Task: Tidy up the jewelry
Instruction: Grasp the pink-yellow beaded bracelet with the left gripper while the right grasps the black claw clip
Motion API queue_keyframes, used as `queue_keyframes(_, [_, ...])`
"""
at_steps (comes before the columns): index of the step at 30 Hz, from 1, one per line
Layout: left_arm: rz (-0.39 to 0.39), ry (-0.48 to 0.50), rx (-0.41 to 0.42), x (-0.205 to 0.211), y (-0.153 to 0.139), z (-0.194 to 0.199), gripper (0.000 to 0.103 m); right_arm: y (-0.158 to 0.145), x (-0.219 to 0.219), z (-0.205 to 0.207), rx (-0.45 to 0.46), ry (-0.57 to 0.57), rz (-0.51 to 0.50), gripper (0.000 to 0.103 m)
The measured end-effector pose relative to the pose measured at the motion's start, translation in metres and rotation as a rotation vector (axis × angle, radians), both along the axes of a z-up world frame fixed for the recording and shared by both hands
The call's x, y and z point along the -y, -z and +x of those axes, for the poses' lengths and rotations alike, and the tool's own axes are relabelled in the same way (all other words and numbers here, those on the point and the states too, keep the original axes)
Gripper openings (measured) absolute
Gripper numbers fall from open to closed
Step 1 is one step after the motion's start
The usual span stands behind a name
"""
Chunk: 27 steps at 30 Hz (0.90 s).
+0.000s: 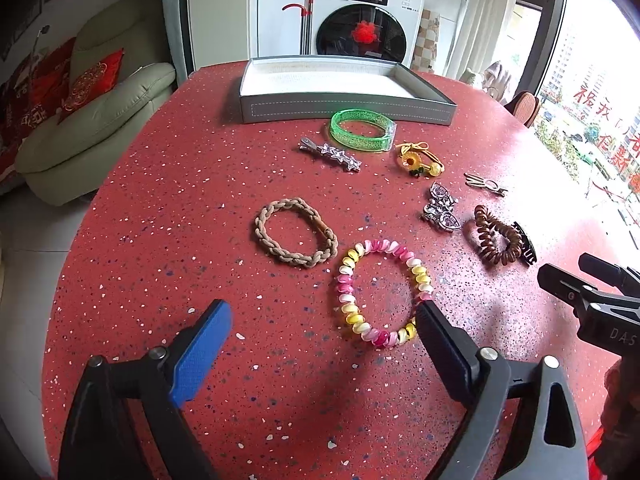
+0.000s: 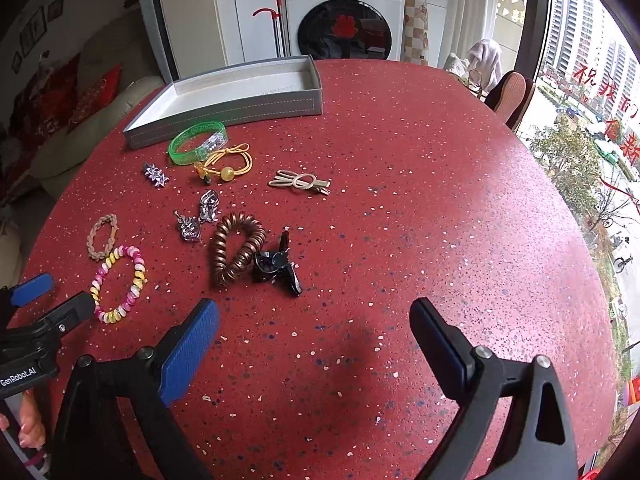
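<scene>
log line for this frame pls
phase: pre-grasp | left hand-held gripper: open, at pink-yellow coil bracelet | right hand-held gripper: open, empty | grey box: empty
</scene>
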<state>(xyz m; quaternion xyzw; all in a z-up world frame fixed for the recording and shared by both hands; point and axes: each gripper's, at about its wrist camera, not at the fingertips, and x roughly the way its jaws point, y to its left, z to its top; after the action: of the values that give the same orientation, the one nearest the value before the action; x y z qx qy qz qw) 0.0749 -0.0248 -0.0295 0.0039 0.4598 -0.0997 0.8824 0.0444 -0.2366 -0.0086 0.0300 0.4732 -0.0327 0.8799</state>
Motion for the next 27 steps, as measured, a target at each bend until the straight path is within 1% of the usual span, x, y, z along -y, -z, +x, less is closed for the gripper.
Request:
queue_keyframes(1, [0.0,0.005,-0.012,0.003,0.001,0.002,0.102,0.003,0.0,0.003,-0.015,-0.01,0.008,0.081])
queue_keyframes(2, [-0.005,0.008,-0.02,0.005,0.002,0.004,0.102,0.007,-0.001,0.007,-0.028,-0.019,0.017,0.075])
queue_keyframes(3, [-0.007,0.01,-0.029,0.009,0.002,0.007,0.1,0.009,-0.002,0.01,-0.036,-0.031,0.022,0.072])
queue_keyframes(4, [-0.007,0.012,-0.035,0.011,0.003,0.008,0.095,0.011,-0.004,0.012,-0.041,-0.042,0.021,0.071])
queue_keyframes(5, [-0.003,0.015,-0.046,0.014,0.004,0.009,0.089,0.012,-0.006,0.015,-0.039,-0.053,0.007,0.069])
queue_keyframes(8, [-0.011,0.012,-0.07,0.017,0.008,0.012,0.088,0.012,-0.013,0.024,-0.038,-0.088,-0.019,0.066])
queue_keyframes(9, [-0.009,0.011,-0.073,0.018,0.008,0.013,0.082,0.012,-0.015,0.026,-0.037,-0.096,-0.023,0.064])
queue_keyframes(10, [0.001,0.011,-0.074,0.019,0.009,0.014,0.079,0.012,-0.016,0.028,-0.037,-0.102,-0.028,0.063])
queue_keyframes(11, [0.011,0.013,-0.069,0.021,0.008,0.014,0.074,0.012,-0.016,0.03,-0.036,-0.107,-0.032,0.058])
queue_keyframes(12, [0.014,0.015,-0.069,0.022,0.008,0.015,0.067,0.011,-0.017,0.031,-0.034,-0.111,-0.032,0.053])
queue_keyframes(13, [0.013,0.018,-0.068,0.022,0.007,0.015,0.061,0.011,-0.016,0.032,-0.033,-0.112,-0.03,0.05])
queue_keyframes(14, [0.015,0.022,-0.067,0.022,0.007,0.015,0.049,0.01,-0.016,0.033,-0.031,-0.112,-0.026,0.042])
queue_keyframes(15, [0.014,0.024,-0.067,0.022,0.007,0.015,0.042,0.009,-0.014,0.033,-0.029,-0.11,-0.02,0.03])
queue_keyframes(17, [-0.008,0.039,-0.074,0.019,0.007,0.015,0.027,0.008,-0.011,0.033,-0.026,-0.104,0.011,0.027])
queue_keyframes(22, [-0.087,0.075,-0.085,0.013,0.002,0.016,0.027,0.004,-0.004,0.029,-0.019,-0.083,0.035,0.026])
queue_keyframes(27, [-0.131,0.105,-0.073,0.007,-0.013,0.015,0.027,-0.009,0.006,0.025,0.001,-0.061,0.079,0.026])
